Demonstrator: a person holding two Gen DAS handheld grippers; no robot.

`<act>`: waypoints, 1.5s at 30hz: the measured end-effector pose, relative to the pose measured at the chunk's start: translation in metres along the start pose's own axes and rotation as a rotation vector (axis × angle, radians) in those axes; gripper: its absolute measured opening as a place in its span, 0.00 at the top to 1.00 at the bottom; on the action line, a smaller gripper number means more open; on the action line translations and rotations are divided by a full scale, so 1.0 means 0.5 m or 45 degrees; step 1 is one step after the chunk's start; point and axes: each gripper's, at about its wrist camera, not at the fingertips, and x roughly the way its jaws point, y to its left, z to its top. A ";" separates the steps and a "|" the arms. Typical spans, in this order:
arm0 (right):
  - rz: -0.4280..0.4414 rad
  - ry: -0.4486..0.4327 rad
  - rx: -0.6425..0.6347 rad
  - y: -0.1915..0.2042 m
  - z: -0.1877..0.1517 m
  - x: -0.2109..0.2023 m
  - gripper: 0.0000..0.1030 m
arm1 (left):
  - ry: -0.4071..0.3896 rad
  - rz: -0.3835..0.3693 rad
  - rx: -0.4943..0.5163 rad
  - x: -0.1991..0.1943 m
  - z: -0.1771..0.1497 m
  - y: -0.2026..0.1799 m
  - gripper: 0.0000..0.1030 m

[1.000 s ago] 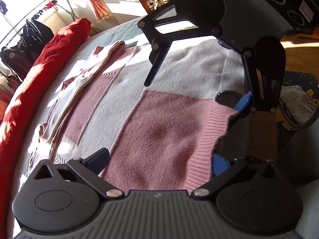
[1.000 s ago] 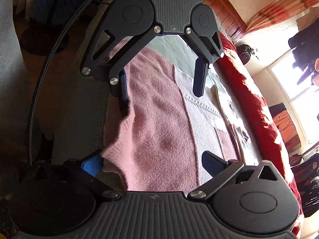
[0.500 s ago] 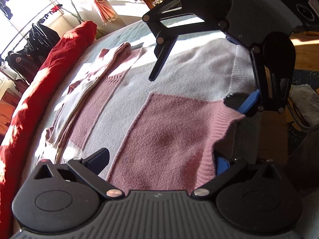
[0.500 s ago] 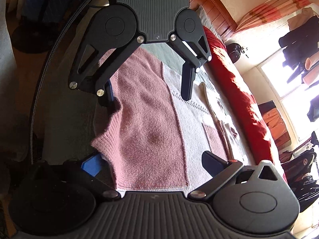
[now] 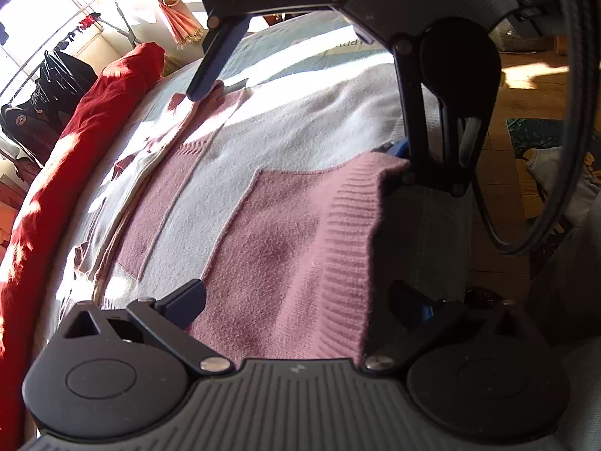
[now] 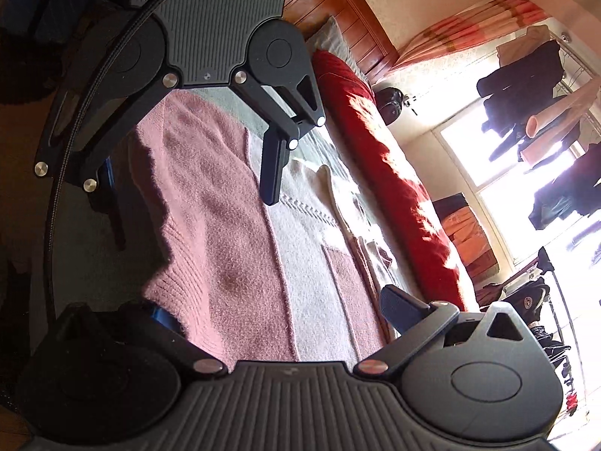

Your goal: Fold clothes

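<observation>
Two grippers spread at the sweater's ribbed hem

Sweater (image 5: 270, 233): fuzzy knit in pink and pale grey-white blocks, spread flat on the bed (image 5: 285, 49). Hem band is ribbed, slightly curled, and lifted off the bed edge at 3 o'clock in the left wrist view. A small darker spot shows on the pink panel, cause unclear.

Left gripper (image 5: 300, 300): jaws spread wide, one finger at 7 o'clock over the pink panel, the other at 4 o'clock in shadow below the hem. The hem corner lies between them; contact with the blue pad cannot be told.

Right gripper (image 6: 270, 312): jaws likewise spread, the hem's other corner between them. Its left finger at 8 o'clock is mostly lost in shadow, a strip of blue pad showing against the rib.

Each gripper appears in the other's view, matte black linkages with bright rivets and a ridged grey body, upper parts cut off by the frame.

Red duvet (image 5: 75, 143): soft rolled ridge along the sweater's far side, at 9 o'clock in the left view. Window (image 6: 499, 158) is blown out; dark clothes (image 6: 526, 75) hanging there show as silhouettes only.
</observation>
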 end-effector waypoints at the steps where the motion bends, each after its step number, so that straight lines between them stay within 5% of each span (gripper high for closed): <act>1: -0.012 -0.003 0.010 -0.005 0.001 -0.005 0.00 | 0.002 0.017 -0.004 0.004 0.000 0.003 0.01; 12: 0.088 0.144 0.108 0.028 -0.007 0.010 0.00 | -0.014 0.133 -0.088 -0.002 0.008 0.052 0.01; 17: -0.005 0.320 0.229 0.037 -0.007 0.059 0.00 | -0.014 0.136 -0.087 -0.007 0.004 0.056 0.01; 29: -0.101 0.686 0.257 -0.003 -0.081 0.019 0.00 | 0.126 0.157 -0.122 -0.003 -0.054 0.044 0.01; 40: -0.127 0.662 0.200 -0.016 -0.075 0.004 0.00 | 0.189 0.279 -0.009 -0.023 -0.077 0.047 0.01; 45: -0.056 0.636 0.190 -0.029 -0.067 0.005 0.00 | 0.205 0.166 -0.012 -0.028 -0.069 0.057 0.31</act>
